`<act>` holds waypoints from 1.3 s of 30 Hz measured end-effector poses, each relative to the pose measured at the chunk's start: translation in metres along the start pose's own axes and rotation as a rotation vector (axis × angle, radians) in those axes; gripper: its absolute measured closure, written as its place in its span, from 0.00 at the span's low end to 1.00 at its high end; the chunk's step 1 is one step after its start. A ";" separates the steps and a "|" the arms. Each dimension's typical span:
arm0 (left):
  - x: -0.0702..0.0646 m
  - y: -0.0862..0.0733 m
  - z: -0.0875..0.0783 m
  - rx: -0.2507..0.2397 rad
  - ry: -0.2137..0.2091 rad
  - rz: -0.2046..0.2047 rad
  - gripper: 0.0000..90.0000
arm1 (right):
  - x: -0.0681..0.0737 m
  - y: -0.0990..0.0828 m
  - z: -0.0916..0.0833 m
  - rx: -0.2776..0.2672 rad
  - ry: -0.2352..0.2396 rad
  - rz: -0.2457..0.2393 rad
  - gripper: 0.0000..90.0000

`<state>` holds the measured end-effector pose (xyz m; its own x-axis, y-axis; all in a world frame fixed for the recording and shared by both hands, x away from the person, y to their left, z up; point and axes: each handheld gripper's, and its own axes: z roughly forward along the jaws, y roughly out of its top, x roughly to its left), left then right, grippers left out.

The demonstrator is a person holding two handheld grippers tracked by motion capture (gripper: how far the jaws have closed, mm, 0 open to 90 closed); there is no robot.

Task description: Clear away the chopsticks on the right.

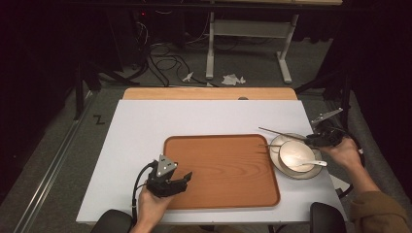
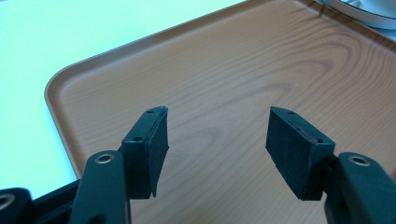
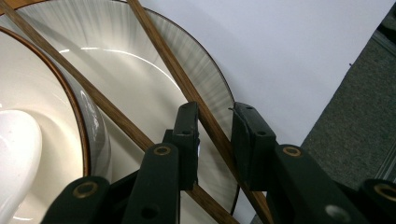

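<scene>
A wooden tray [image 1: 223,170] lies on the white table [image 1: 145,126]. Right of it a pale plate [image 1: 290,174] carries a cream bowl [image 1: 294,151] with a white spoon [image 1: 313,163]; two wooden chopsticks [image 1: 279,132] rest across the plate's far rim. My right gripper [image 1: 312,141] is at the plate's right edge. In the right gripper view its jaws [image 3: 215,135] straddle one chopstick [image 3: 159,42] with a gap left on one side; the other chopstick [image 3: 70,74] runs beside the bowl [image 3: 37,93]. My left gripper [image 1: 187,177] hovers open over the tray's near-left corner [image 2: 233,60], with nothing in it.
The table ends close behind the right gripper, with grey floor [image 3: 355,116] below. A wooden strip [image 1: 209,93] borders the table's far edge. Beyond it are desk legs [image 1: 210,43], cables and crumpled paper [image 1: 233,78] on the floor.
</scene>
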<state>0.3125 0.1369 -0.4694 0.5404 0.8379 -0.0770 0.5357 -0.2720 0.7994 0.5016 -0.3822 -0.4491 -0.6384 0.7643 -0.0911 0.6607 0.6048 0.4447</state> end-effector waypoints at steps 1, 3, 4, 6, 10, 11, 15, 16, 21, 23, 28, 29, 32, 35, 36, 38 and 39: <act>0.000 0.000 0.000 0.001 -0.001 -0.001 0.43 | 0.000 0.000 0.000 0.000 0.000 0.000 0.81; 0.000 0.000 0.000 0.002 -0.001 0.001 0.43 | 0.000 -0.001 0.000 -0.002 -0.004 -0.005 0.82; 0.000 0.000 0.000 0.002 -0.001 0.001 0.43 | 0.000 -0.001 0.000 -0.002 -0.004 -0.005 0.82; 0.000 0.000 0.000 0.002 -0.001 0.001 0.43 | -0.001 -0.001 0.001 0.001 -0.008 -0.016 0.83; 0.000 0.000 0.000 0.000 0.001 0.002 0.43 | 0.003 -0.001 0.004 0.000 -0.020 -0.059 0.83; 0.000 0.000 0.001 0.001 0.001 0.001 0.43 | 0.003 -0.001 0.004 0.000 -0.020 -0.059 0.83; 0.000 0.000 0.001 0.001 0.006 0.006 0.43 | 0.004 -0.001 0.004 0.002 -0.035 -0.083 0.86; 0.000 -0.001 0.001 0.002 0.000 0.002 0.43 | 0.003 -0.002 0.004 0.000 -0.038 -0.095 0.87; 0.000 -0.001 0.001 0.001 0.000 0.002 0.43 | 0.003 -0.004 0.003 -0.001 -0.040 -0.111 0.92; -0.001 -0.001 0.001 0.001 0.001 0.002 0.43 | 0.003 -0.006 0.002 -0.012 -0.047 -0.121 0.93; -0.001 -0.001 0.001 0.001 -0.002 0.002 0.43 | 0.002 -0.008 0.001 -0.010 -0.047 -0.121 0.94; -0.001 -0.001 0.001 0.001 -0.002 0.002 0.43 | 0.002 -0.008 0.001 -0.016 -0.053 -0.127 0.94; -0.001 0.000 0.001 0.003 -0.005 0.001 0.43 | 0.003 -0.009 -0.002 -0.020 -0.052 -0.127 0.94; -0.001 0.001 0.003 0.002 -0.013 0.007 0.43 | 0.005 -0.010 -0.007 -0.027 -0.056 -0.116 0.94; -0.002 0.001 0.003 0.001 -0.014 0.008 0.43 | 0.005 -0.010 -0.008 -0.033 -0.054 -0.122 0.94; -0.002 0.001 0.003 0.001 -0.018 0.009 0.43 | 0.006 -0.011 -0.012 -0.039 -0.054 -0.109 0.94; -0.002 0.002 0.004 0.000 -0.020 0.012 0.43 | 0.006 -0.011 -0.012 -0.039 -0.054 -0.109 0.94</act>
<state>0.3149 0.1328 -0.4701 0.5596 0.8250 -0.0791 0.5291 -0.2822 0.8003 0.4859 -0.3864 -0.4436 -0.6830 0.7059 -0.1879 0.5719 0.6768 0.4636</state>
